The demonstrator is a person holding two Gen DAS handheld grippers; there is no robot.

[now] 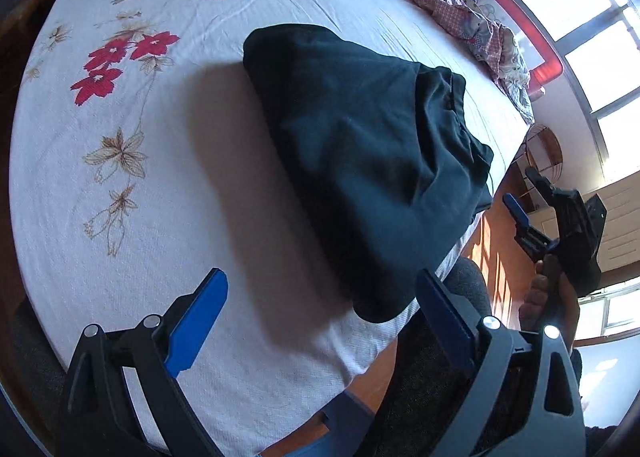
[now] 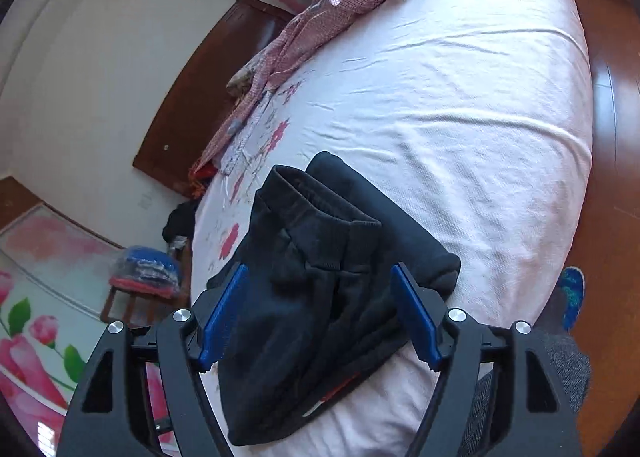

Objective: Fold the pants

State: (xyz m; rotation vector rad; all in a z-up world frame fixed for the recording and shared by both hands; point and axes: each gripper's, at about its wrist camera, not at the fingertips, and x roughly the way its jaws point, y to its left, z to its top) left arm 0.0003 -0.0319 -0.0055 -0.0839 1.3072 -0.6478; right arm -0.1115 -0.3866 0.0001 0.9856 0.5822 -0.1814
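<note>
Dark pants (image 1: 360, 161) lie folded into a compact bundle near the bed's edge; in the right wrist view the pants (image 2: 320, 297) show their ribbed waistband on top. My left gripper (image 1: 320, 309) is open and empty, hovering above the sheet just short of the bundle's near end. My right gripper (image 2: 320, 309) is open and empty, hovering over the bundle with a finger to each side, not touching it. The right gripper also shows in the left wrist view (image 1: 532, 209), raised off the bed's right edge.
The bed (image 1: 160, 217) has a white sheet with red flowers. A checked blanket (image 2: 320, 17) lies crumpled at the head end. A stool with a bagged bundle (image 2: 144, 273) stands beside the bed. Wooden floor (image 2: 612, 177) lies beyond the edge.
</note>
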